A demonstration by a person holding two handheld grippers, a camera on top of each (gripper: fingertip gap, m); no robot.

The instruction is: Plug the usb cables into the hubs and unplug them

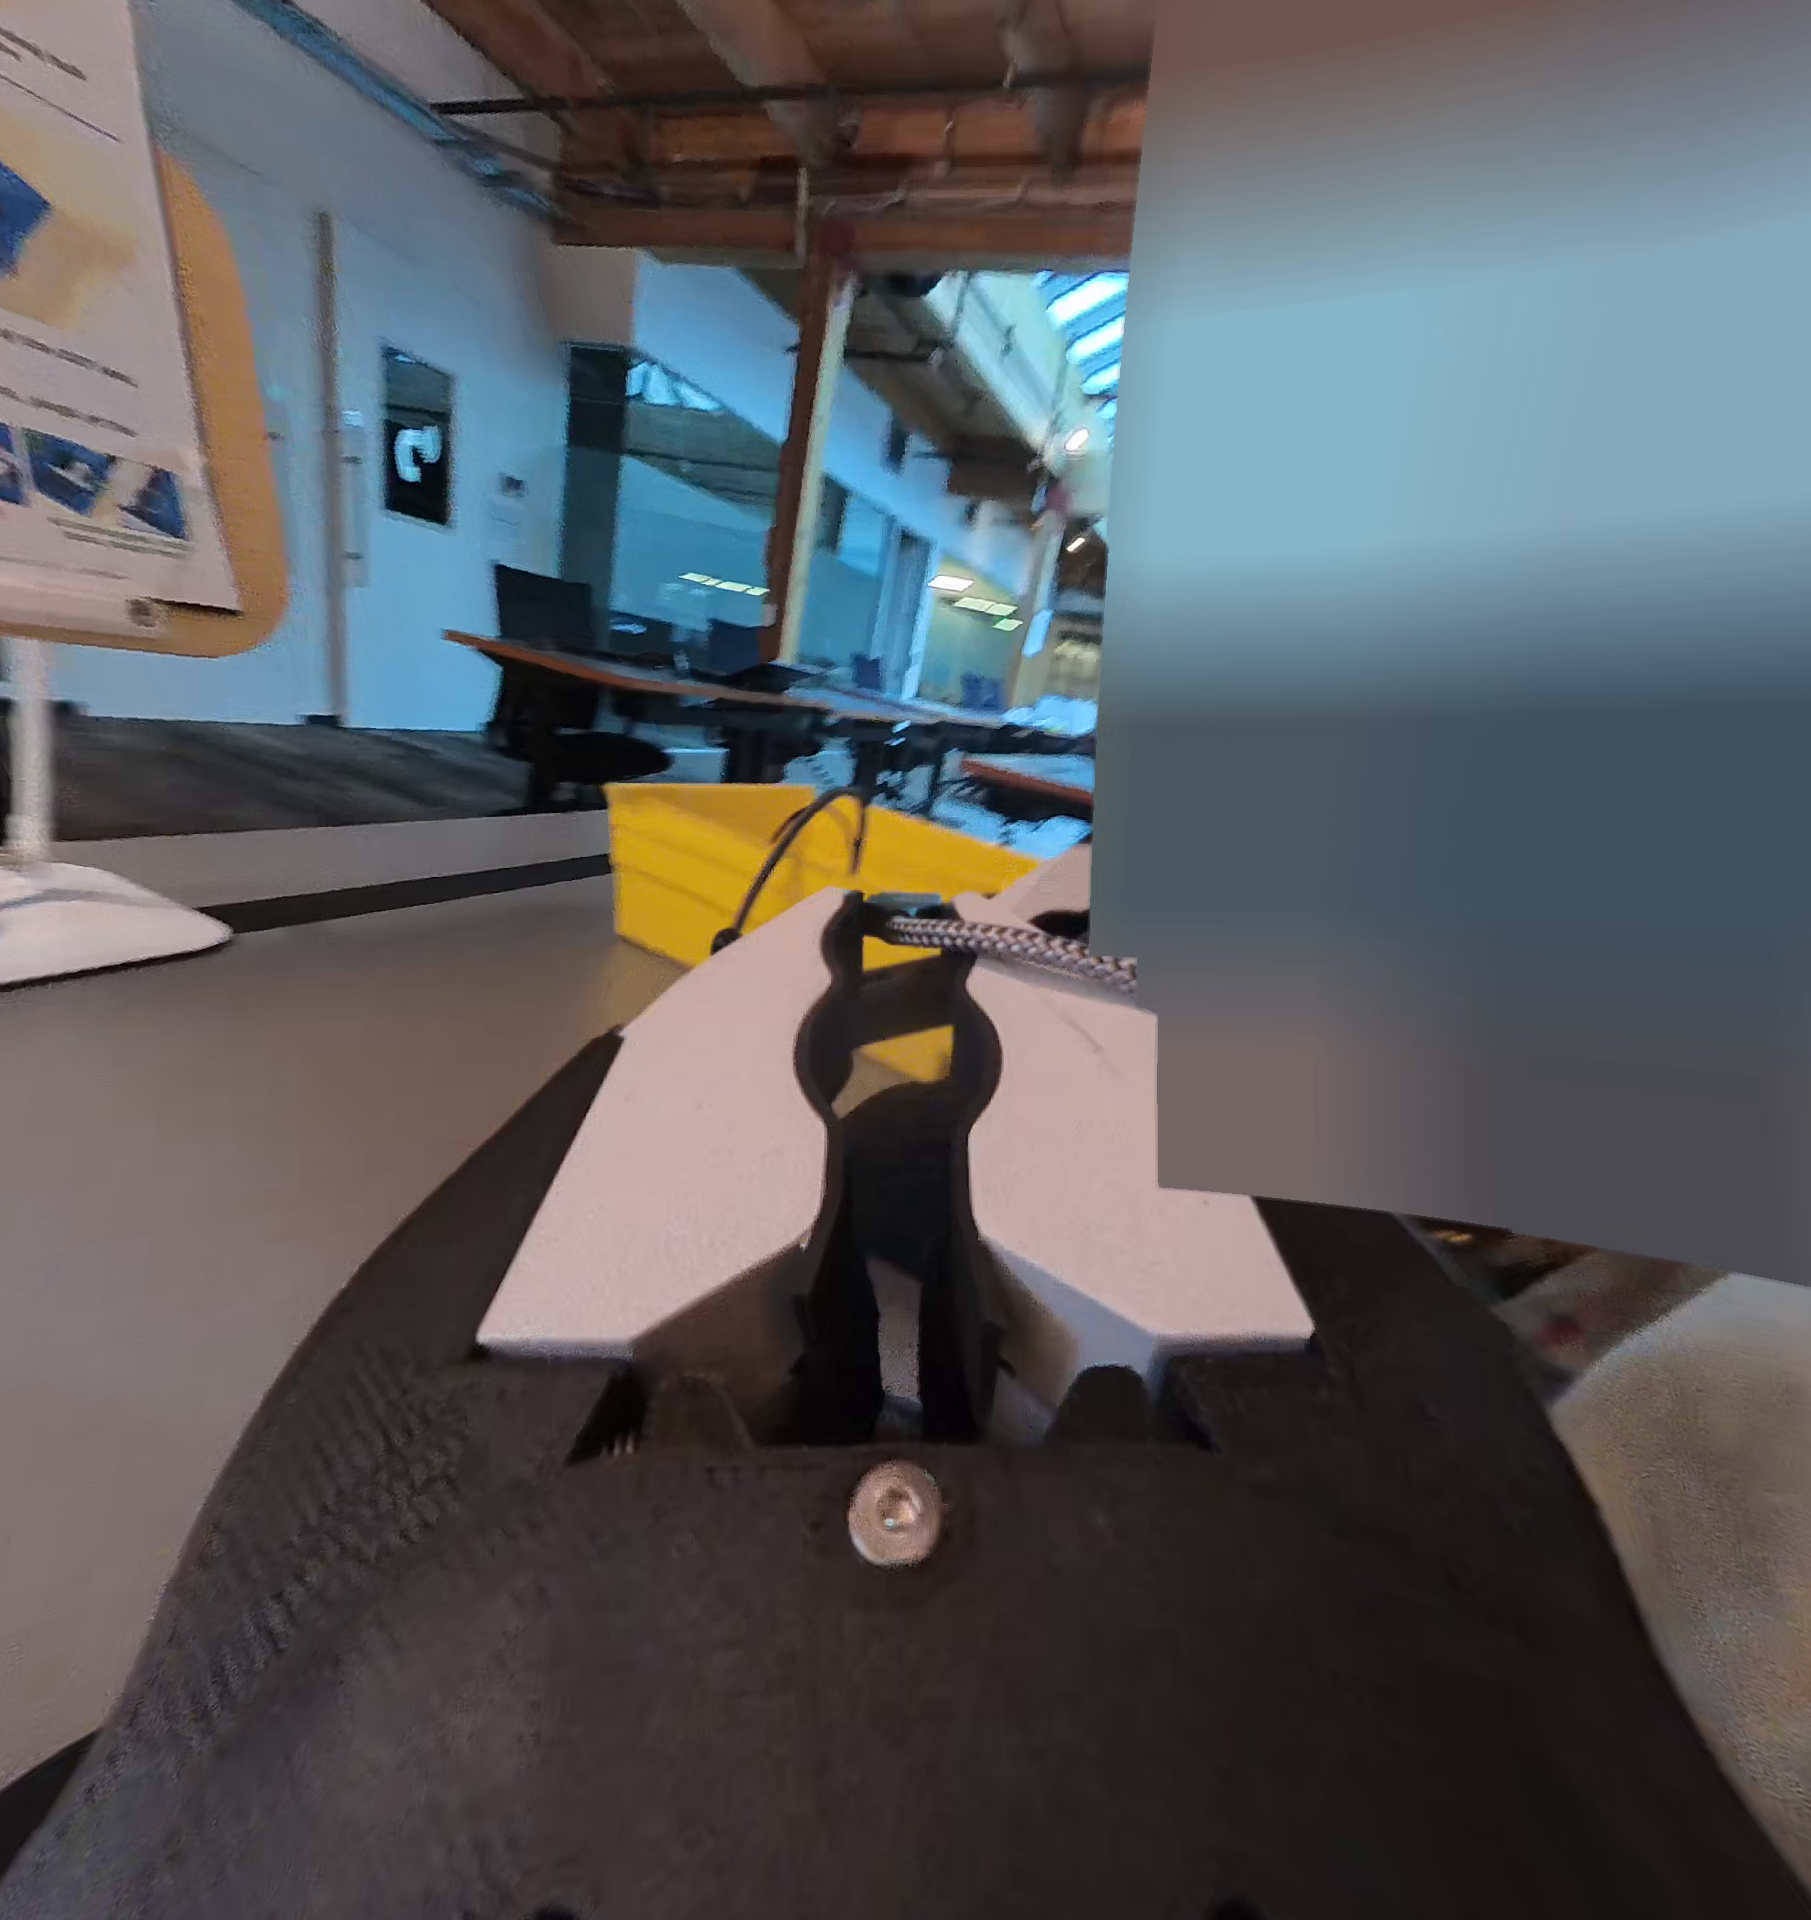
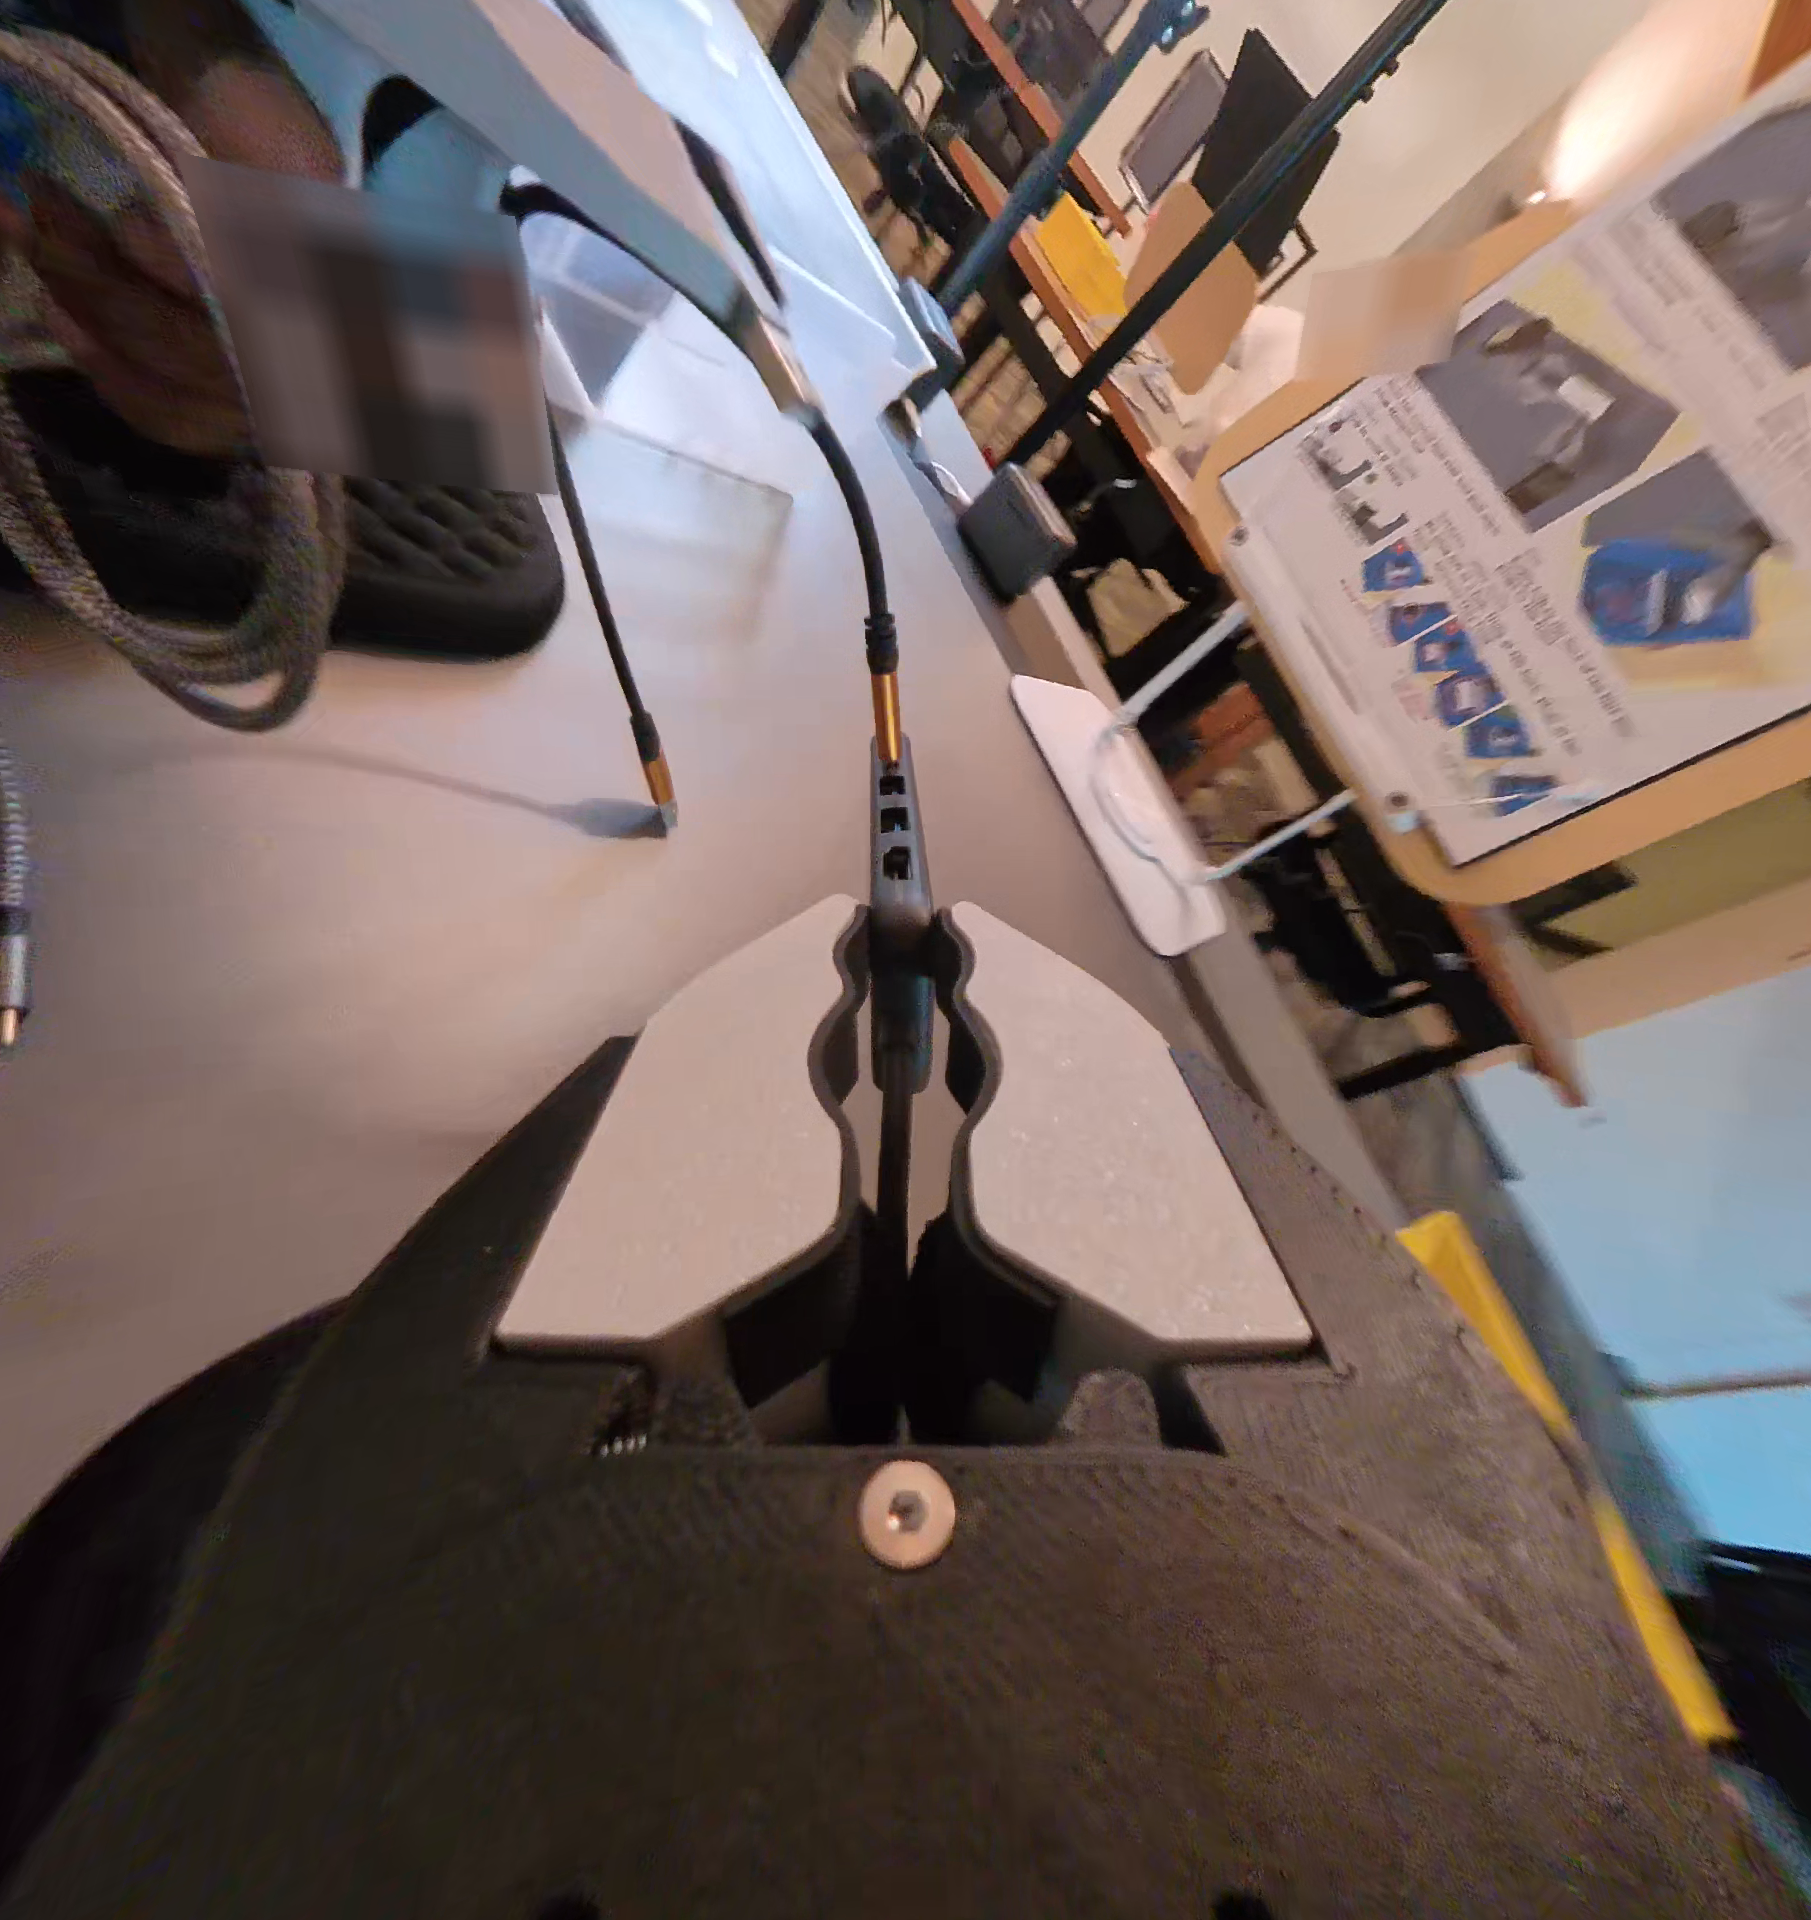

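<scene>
In the right wrist view my right gripper (image 2: pixel 901 920) is shut on a slim black USB hub (image 2: pixel 895 831), held above the grey table (image 2: pixel 361 935). The hub's side ports face the camera. A black cable with a gold collar (image 2: pixel 885 707) sits in the hub's far end and curves up toward the other gripper's grey fingers (image 2: pixel 589 166). A second gold-tipped black cable (image 2: pixel 652 769) hangs loose to the left. In the left wrist view my left gripper (image 1: pixel 901 920) is shut on a braided grey cable (image 1: pixel 1026 945) that runs right behind a blurred patch.
A coil of braided grey cable (image 2: pixel 101 499) and a black mesh pad (image 2: pixel 433 571) lie at the left, with a loose plug (image 2: pixel 7 987). A yellow bin (image 1: pixel 714 862) stands behind the gripper. A sign on a white stand (image 1: pixel 49 925) is at the table's edge (image 2: pixel 1119 810).
</scene>
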